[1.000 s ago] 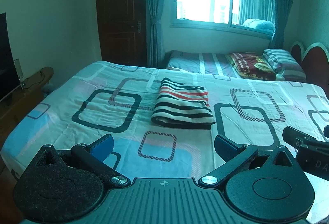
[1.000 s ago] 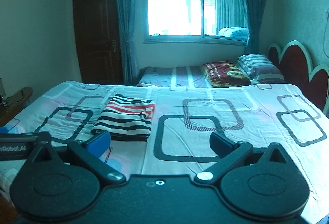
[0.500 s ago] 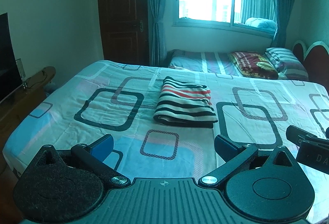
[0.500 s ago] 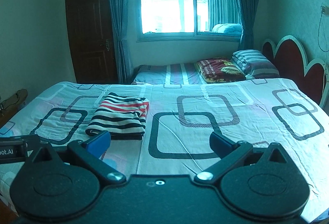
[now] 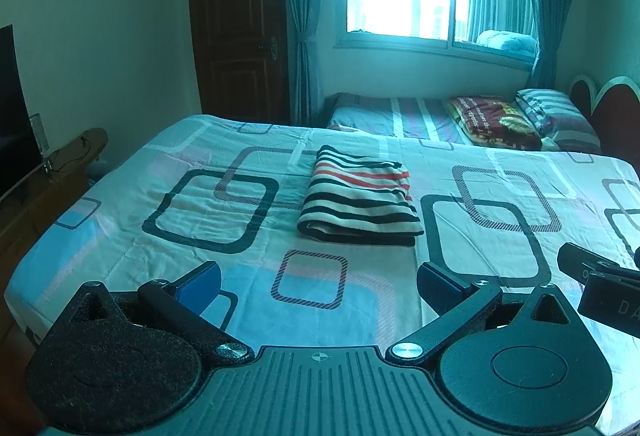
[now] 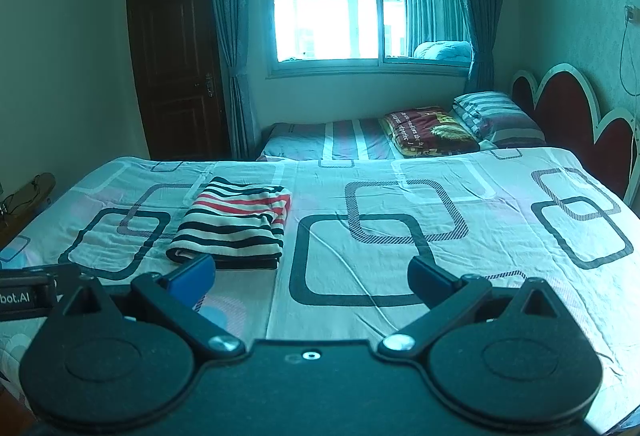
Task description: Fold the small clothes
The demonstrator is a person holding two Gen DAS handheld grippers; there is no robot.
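Cotton sheet first: the bed [image 5: 120,204] with its printed squares fills most of what both my cameras show, and it serves as my folding surface, broad and flat enough that a garment can lie fully supported. Beyond it sits a second bed [image 6: 320,140] under the window [image 6: 328,8], with a pillow [image 6: 492,112] and a dark red blanket [image 6: 428,130] well clear of my work.

On my bed, left of centre, lies the striped garment [image 5: 360,196], already a compact rectangle with its thick rolled fold toward me and its loose edges stacked to the right. I judge the fold complete; it rests alone, touching nothing but the sheet.

My left gripper [image 5: 318,282] hangs above the near edge of the bed with its jaws spread wide and nothing between them. My right gripper [image 6: 310,274] is likewise wide and empty, just short of the garment's near corner. I hold both back and level, I think, so the bundle stays undisturbed while I check its shape.
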